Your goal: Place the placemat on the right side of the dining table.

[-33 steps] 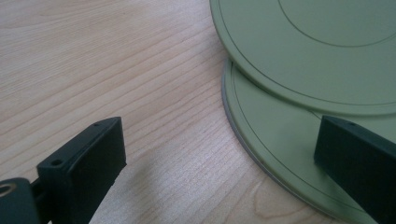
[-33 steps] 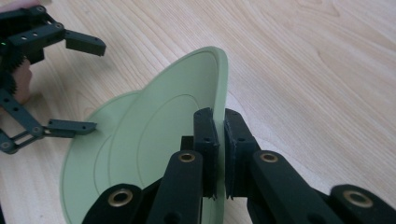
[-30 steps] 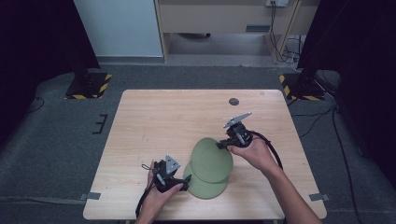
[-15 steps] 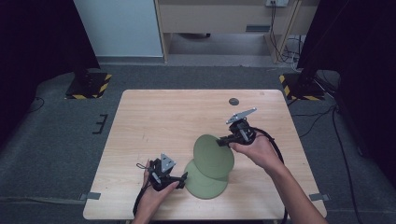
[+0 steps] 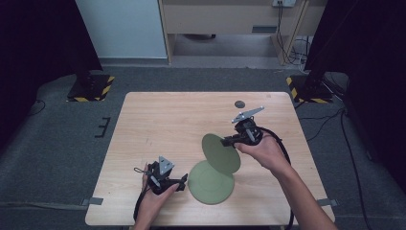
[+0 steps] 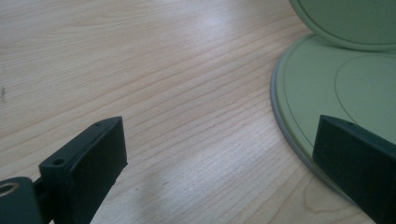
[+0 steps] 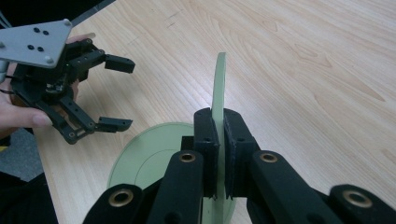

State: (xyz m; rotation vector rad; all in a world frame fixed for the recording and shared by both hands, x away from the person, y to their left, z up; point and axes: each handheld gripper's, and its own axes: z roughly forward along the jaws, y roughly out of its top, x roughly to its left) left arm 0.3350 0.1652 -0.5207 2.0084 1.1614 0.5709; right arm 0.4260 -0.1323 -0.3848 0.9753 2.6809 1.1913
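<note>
- The right hand-held gripper (image 5: 229, 140) is clenched on the rim of a round, flat, pale green plastic disc (image 5: 220, 153), holding it tilted up on edge above the table's near middle.
- In the right gripper view the two black jaws press on either side of that disc (image 7: 218, 88), which stands thin and edge-on between them.
- A second round pale green plastic plate (image 5: 210, 181), with a shallow ringed rim, lies flat on the light wooden table (image 5: 163, 124) close to its near edge; the lifted disc's lower edge hangs just over its far side.
- The left hand-held gripper (image 5: 183, 182) rests near the near-left part of the table, released, its jaws spread wide and pointing at the flat plate's left rim.
- The left gripper view shows the plate's rim (image 6: 299, 116) just beside the right-hand jaw; I cannot tell whether it touches.
- A small dark round disc (image 5: 239, 103) lies near the far edge of the table, well apart from both hands.
- No brand, label or writing can be read on any of these things.
- The high view takes in both forearms and the cables; the right gripper view adds the left hand-held gripper (image 7: 114, 93) with its grey three-cornered plate.
</note>
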